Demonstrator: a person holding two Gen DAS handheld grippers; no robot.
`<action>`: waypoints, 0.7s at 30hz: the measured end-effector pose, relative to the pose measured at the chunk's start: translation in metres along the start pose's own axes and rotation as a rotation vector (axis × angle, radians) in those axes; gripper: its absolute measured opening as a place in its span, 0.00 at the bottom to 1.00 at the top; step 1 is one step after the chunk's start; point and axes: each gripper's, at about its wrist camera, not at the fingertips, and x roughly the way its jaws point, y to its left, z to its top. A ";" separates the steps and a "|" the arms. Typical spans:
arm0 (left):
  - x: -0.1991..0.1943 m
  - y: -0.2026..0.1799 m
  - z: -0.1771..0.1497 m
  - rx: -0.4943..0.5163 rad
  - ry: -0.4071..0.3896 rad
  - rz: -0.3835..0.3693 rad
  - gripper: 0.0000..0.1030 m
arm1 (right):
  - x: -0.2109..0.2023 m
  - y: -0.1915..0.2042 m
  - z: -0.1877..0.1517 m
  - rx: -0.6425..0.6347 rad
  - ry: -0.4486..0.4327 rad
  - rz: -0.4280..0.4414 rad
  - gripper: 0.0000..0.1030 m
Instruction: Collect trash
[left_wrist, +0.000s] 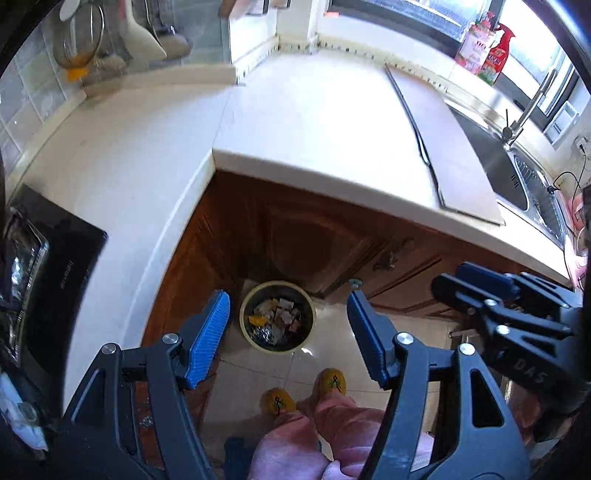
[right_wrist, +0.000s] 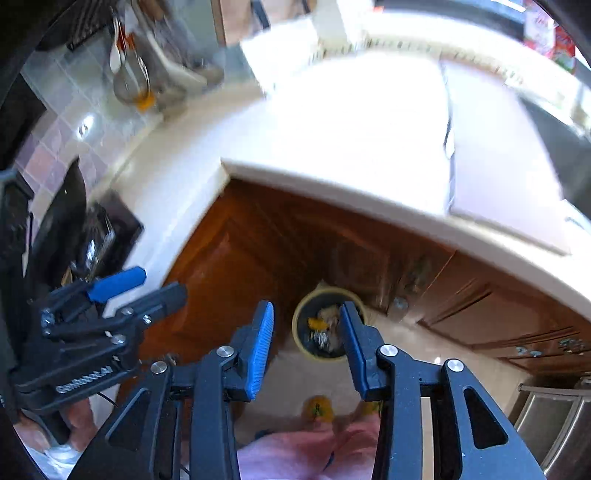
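Both grippers point down over the inner corner of the counter. Left gripper (left_wrist: 288, 332) has its blue pads wide apart with nothing between them; right gripper (right_wrist: 306, 339) is likewise spread and empty. Far below, past the fingertips of each, the round yellow-rimmed trash bin (left_wrist: 277, 316) stands on the tiled floor against the wooden cabinet (left_wrist: 295, 229), already holding crumpled scraps (left_wrist: 280, 317), one orange piece and something foil-like. Such litter is probably light, soft and crushable, so a pinch on a raised fold or edge should do. No loose trash shows on the white countertop (left_wrist: 314, 122) ahead of the grippers. Right wrist view is blurred.
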 end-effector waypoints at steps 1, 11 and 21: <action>-0.007 0.000 0.003 0.001 -0.010 0.002 0.62 | -0.010 0.003 0.004 -0.004 -0.012 -0.027 0.45; -0.070 -0.006 0.028 0.037 -0.092 0.033 0.62 | -0.101 0.026 0.033 0.070 -0.142 -0.099 0.57; -0.105 -0.014 0.033 0.050 -0.091 0.023 0.62 | -0.137 0.053 0.035 0.089 -0.166 -0.142 0.60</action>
